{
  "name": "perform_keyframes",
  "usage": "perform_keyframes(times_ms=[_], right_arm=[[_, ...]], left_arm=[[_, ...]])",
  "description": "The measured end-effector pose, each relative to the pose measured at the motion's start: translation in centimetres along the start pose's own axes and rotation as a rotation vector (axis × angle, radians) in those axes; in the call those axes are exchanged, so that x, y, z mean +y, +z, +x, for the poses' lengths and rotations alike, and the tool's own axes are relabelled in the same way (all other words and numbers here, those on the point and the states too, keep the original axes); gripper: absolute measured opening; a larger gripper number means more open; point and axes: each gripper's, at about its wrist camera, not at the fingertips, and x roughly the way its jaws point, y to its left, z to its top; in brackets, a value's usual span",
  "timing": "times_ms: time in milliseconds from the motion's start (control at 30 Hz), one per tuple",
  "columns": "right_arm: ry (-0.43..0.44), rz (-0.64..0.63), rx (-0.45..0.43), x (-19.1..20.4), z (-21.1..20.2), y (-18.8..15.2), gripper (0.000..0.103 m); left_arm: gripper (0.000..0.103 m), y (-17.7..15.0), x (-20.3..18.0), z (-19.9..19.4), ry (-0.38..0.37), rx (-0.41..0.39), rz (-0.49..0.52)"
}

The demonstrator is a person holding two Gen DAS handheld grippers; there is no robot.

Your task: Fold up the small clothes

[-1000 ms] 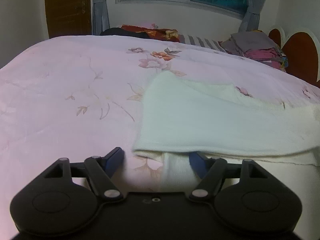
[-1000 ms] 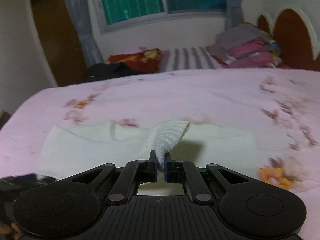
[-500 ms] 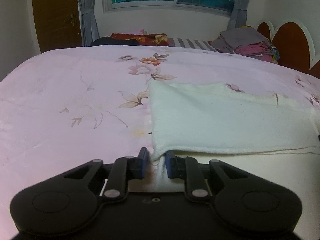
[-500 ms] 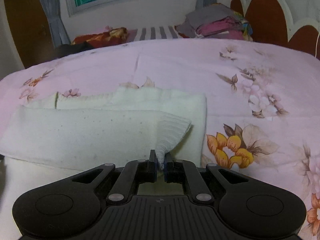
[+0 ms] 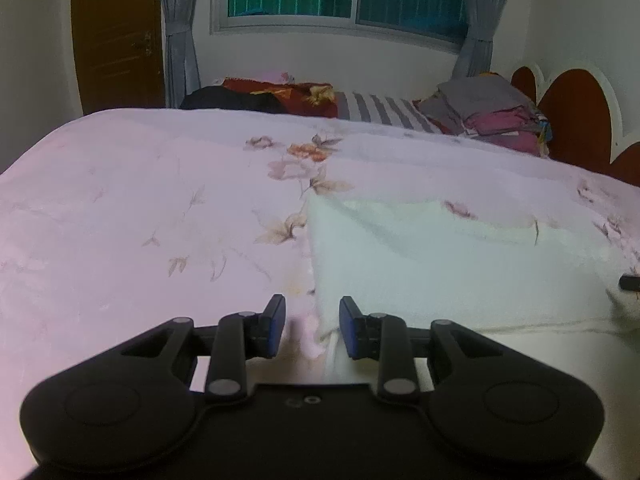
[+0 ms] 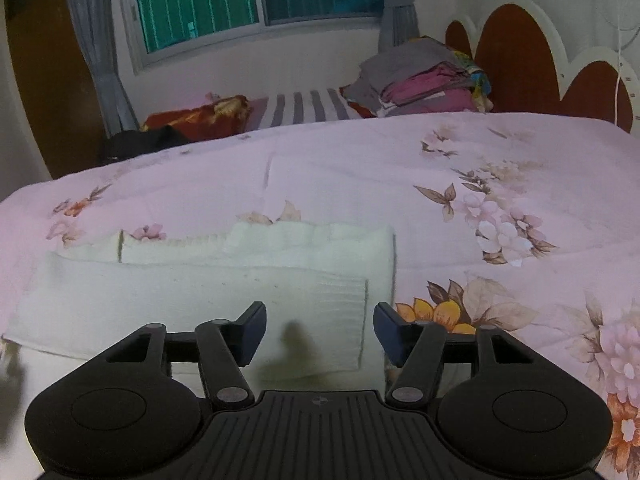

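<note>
cream knit garment (image 6: pixel 200 296) folded flat on floral pink bedspread (image 6: pixel 360 168), ribbed cuff seen only in right view, left gripper (image 5: pixel 312 326) opening, edge between jaws unpinched, right gripper (image 6: pixel 320 330) opening above cuff

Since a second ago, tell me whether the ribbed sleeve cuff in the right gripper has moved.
Yes. The ribbed cuff has dropped from the right gripper, whose jaws are opening, and lies flat on the cream sweater against the floral bedspread.

At lower right of my left view, the folded cream knit garment (image 5: pixel 460 272) runs off the frame edge; a small dark object (image 5: pixel 630 282) there is too cropped to identify.
</note>
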Motion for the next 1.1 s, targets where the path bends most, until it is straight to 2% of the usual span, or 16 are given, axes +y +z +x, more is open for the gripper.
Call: perform_keyframes(times_ms=[33,133,233,400,533,667,800,900,967,1100], right_arm=[[0.0,0.002,0.01,0.0,0.3,-0.1,0.06],[0.002,-0.003,0.034,0.2,1.1,-0.3,0.041],[-0.012,0.002,0.054,0.2,1.8,-0.6,0.041],[-0.009,-0.02,-0.005,1.0,1.5,0.2,0.041],[0.025,-0.023,-0.013,2.1,2.5,1.0,0.041],[0.054,-0.05,0.0,3.3,4.0,1.2,0.041],[0.023,-0.096,0.039,3.5,6.1,0.5,0.041],[-0.004,-0.124,0.022,3.1,6.6,0.4,0.041],[-0.003,-0.092,0.024,3.0,6.5,0.7,0.041],[-0.002,-0.117,0.017,2.9,6.6,0.0,0.041]], left_arm=[[0.029,0.3,-0.2,0.3,-0.004,-0.002,0.003],[0.029,1.2,-1.2,1.4,-0.02,-0.001,0.017],[0.029,2.1,-2.3,2.6,-0.037,-0.004,0.032],[0.029,3.2,-3.9,5.7,-0.055,0.021,0.056],[0.029,3.7,-3.9,8.1,-0.017,0.027,0.067],[0.032,3.7,-2.6,9.9,0.008,0.054,0.031],[0.032,4.0,-2.0,10.5,0.024,0.052,0.019],[0.032,4.4,-2.0,10.7,0.045,0.049,0.01],[0.032,4.6,-1.9,10.9,0.042,0.052,0.001],[0.036,4.6,-1.9,10.7,0.05,0.064,0.019]])
